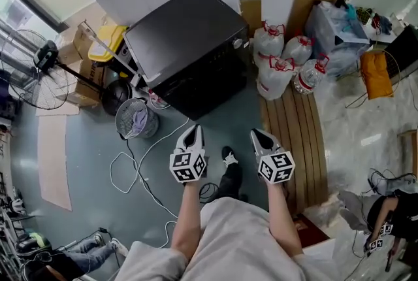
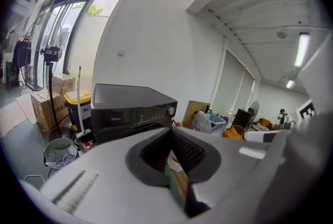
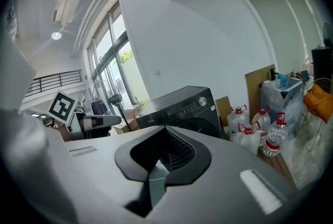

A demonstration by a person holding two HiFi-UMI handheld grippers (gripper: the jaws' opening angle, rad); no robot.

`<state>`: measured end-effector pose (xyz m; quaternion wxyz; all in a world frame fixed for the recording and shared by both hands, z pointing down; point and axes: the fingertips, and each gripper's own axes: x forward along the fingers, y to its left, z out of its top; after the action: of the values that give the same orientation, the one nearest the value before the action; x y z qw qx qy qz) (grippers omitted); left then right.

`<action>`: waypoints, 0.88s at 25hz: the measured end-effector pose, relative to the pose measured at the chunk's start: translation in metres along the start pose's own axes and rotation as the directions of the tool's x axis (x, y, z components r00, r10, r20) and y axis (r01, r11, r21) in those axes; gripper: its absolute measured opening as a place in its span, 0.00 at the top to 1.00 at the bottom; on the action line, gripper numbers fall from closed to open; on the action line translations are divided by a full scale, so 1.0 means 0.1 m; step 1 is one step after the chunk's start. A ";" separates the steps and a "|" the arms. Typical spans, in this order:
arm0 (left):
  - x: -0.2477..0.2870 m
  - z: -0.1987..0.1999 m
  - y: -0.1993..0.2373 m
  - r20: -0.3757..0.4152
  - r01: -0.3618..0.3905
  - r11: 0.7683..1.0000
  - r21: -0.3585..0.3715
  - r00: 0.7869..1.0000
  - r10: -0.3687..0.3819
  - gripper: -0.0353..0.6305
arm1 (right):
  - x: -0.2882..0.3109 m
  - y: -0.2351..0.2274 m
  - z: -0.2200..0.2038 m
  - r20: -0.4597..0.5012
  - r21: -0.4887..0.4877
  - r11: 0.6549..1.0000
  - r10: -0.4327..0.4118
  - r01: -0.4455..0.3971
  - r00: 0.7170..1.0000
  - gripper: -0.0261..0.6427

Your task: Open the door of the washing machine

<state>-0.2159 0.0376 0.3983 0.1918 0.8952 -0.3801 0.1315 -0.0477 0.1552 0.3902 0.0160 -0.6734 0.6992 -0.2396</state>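
Note:
The black front-loading washing machine stands against the white wall, ahead of both grippers. Its control panel with a round knob faces me, and the dark round door sits flat in the front. My left gripper and right gripper are held side by side over the grey floor, well short of the machine and touching nothing. Both are shut with nothing between the jaws. In the left gripper view the machine shows beyond the closed left gripper. The right gripper points at the machine's front.
Several water bottles stand right of the machine on a wooden pallet. A wire basket, a yellow bin, cardboard boxes and a fan are to its left. A cable loops across the floor.

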 end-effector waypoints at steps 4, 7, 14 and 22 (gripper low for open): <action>0.24 0.22 0.16 0.020 -0.028 1.000 -0.001 0.999 0.028 0.86 | 0.38 -0.17 0.10 -0.050 0.003 1.000 -0.013 0.013 0.999 0.96; 0.46 0.36 0.35 0.022 -0.041 0.999 -0.009 0.999 0.041 0.86 | 0.73 -0.28 0.23 -0.075 -0.005 1.000 -0.015 0.015 0.997 0.96; 0.86 0.42 0.97 -0.003 -0.090 0.995 -0.046 0.996 0.090 0.86 | 1.60 -0.22 0.26 -0.200 -0.103 0.993 0.035 -0.057 0.979 0.96; 1.21 0.26 1.54 -0.023 -0.114 0.988 -0.106 0.993 0.112 0.86 | 2.52 -0.01 0.18 -0.368 -0.258 0.942 0.110 -0.215 0.923 0.96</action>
<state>-0.2443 -0.1480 0.4581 0.2350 0.8595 -0.4352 0.1292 -0.0640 -0.0899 0.4498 -0.1883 -0.5542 0.7725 -0.2463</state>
